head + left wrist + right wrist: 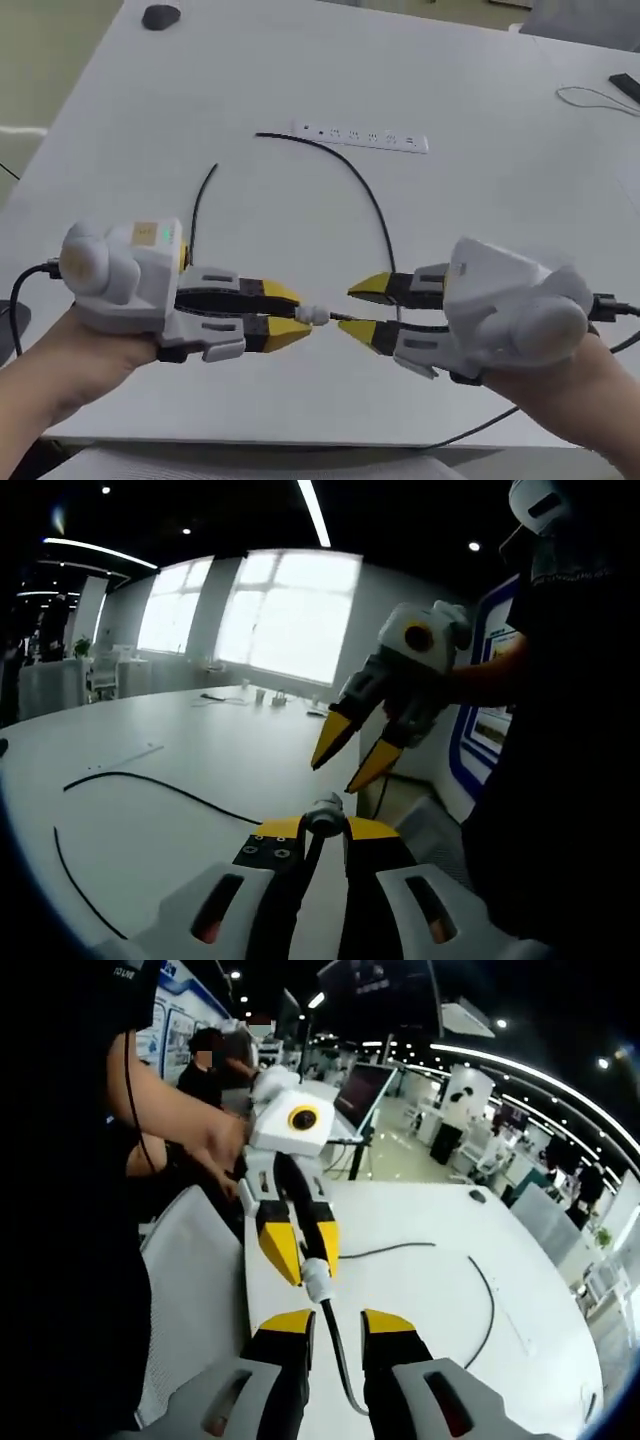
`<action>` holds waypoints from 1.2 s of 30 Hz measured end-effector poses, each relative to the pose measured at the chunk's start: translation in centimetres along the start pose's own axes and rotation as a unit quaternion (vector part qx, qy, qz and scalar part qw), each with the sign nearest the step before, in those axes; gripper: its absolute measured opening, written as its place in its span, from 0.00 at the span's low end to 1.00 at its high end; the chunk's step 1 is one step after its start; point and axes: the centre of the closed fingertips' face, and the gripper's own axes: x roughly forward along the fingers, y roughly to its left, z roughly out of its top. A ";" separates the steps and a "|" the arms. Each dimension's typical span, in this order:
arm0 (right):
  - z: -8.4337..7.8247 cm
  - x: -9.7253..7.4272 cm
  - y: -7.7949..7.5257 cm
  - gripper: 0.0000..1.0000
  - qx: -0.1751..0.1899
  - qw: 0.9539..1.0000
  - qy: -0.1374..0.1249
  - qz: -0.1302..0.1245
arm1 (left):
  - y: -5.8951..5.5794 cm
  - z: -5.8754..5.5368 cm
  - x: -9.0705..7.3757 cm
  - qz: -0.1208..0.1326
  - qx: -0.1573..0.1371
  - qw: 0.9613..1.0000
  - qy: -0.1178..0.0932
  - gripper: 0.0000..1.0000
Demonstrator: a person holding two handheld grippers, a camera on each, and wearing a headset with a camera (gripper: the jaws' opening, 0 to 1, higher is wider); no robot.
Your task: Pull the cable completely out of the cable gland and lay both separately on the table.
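White table (300, 70) lies under everything, and the person's two hands hold the tools just above its near edge. The left hand (60, 365) holds the left gripper (303, 315). Its yellow fingers are pressed together on the small white cable gland (314, 315), which sticks out from the tips, up off the table. The right hand (565, 390) holds the right gripper (350, 308), which points at the left one, tip to tip and very near. Its yellow fingers are spread apart. The black cable (383, 225) comes out of the gland and runs through the gap between those spread fingers. In the right gripper view it does not look pinched. The cable sits in the gland, not pulled out. Past the right gripper, the cable runs away across the table in a long curve, and its far end lies just beside a white power strip (360, 137). A short black wire (197, 205) lies by itself to the left of the curve. Far off near the back edge sits a dark mouse (160, 16). A thin looped wire (590, 97) lies at the far right.
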 end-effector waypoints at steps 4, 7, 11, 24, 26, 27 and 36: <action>-0.4 0.6 -0.3 0.13 0.005 0.999 0.011 -0.038 | 0.2 0.1 0.2 0.003 0.003 1.000 0.002 0.15; -0.7 1.2 0.1 0.12 -0.004 0.999 0.023 -0.047 | 0.4 0.2 0.3 0.004 0.002 1.000 0.003 0.15; -0.6 1.5 0.1 0.09 -0.003 0.998 0.023 -0.065 | 0.5 0.3 0.4 0.005 0.004 1.000 0.003 0.15; -0.2 2.0 0.1 0.02 -0.022 0.996 0.025 -0.080 | 0.6 0.2 0.5 0.006 -0.002 1.000 0.004 0.15; -0.2 2.0 0.1 0.02 -0.015 0.996 0.023 -0.079 | 0.6 0.1 0.5 0.007 -0.002 1.000 0.005 0.15; -0.2 2.0 0.0 0.01 -0.008 0.997 0.021 -0.079 | 0.6 0.1 0.4 0.007 -0.003 1.000 0.005 0.15; -0.2 1.9 -0.3 0.00 -0.006 0.996 0.021 -0.082 | 0.8 0.3 0.5 0.013 0.006 1.000 0.000 0.15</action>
